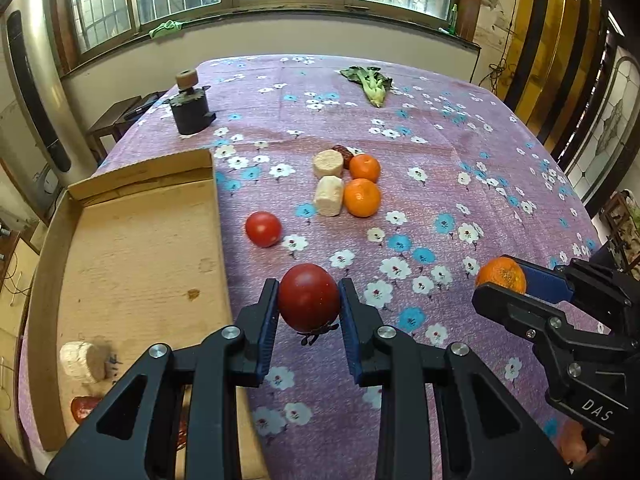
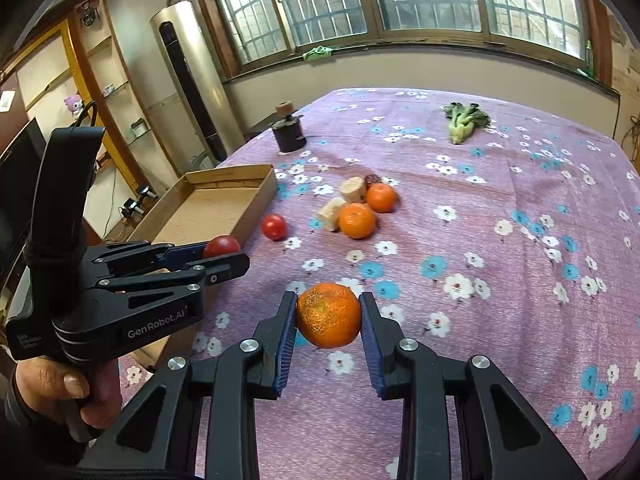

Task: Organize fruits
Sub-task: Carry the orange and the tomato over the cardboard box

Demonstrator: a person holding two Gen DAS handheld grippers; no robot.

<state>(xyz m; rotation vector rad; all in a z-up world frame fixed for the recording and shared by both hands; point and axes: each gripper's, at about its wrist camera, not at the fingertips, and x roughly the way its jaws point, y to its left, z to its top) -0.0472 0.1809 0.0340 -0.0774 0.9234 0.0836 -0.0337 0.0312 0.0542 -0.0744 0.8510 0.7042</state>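
Note:
My left gripper [image 1: 309,300] is shut on a dark red tomato [image 1: 309,297], held above the cloth just right of the cardboard box [image 1: 132,264]. My right gripper [image 2: 329,316] is shut on a rough-skinned orange [image 2: 329,315], lifted over the table's near middle. Each gripper shows in the other's view: the right gripper [image 1: 502,284] with its orange [image 1: 501,276], the left gripper [image 2: 222,256] with its tomato [image 2: 221,245]. On the cloth lie a red tomato [image 1: 263,229], two oranges [image 1: 362,197] [image 1: 365,167], two pale cut pieces [image 1: 329,196] [image 1: 329,164] and a small dark red fruit [image 1: 343,151].
The box holds a pale cut piece [image 1: 83,361] and something red [image 1: 85,408] at its near end. A dark pot with a wooden knob [image 1: 189,108] stands far left, a leafy green vegetable [image 1: 370,82] at the far side. A hand [image 2: 60,392] grips the left tool's handle.

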